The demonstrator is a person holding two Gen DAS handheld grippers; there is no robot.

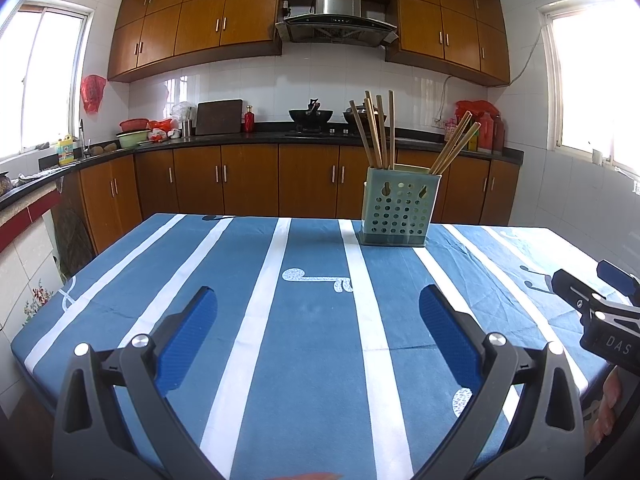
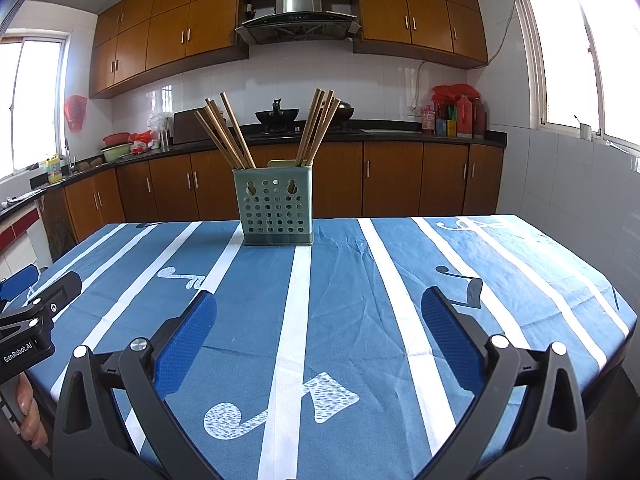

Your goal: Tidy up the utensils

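With chopsticks already stood in the green holder at the table's far side, left gripper and right gripper, both spread wide and empty, should be advanced squarely.

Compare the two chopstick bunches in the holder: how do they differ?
The left bunch leans left; the right bunch leans right. The left bunch fans apart at its tips; the right bunch stays tighter. Both are plain wooden sticks standing at opposite ends of the same green holder.
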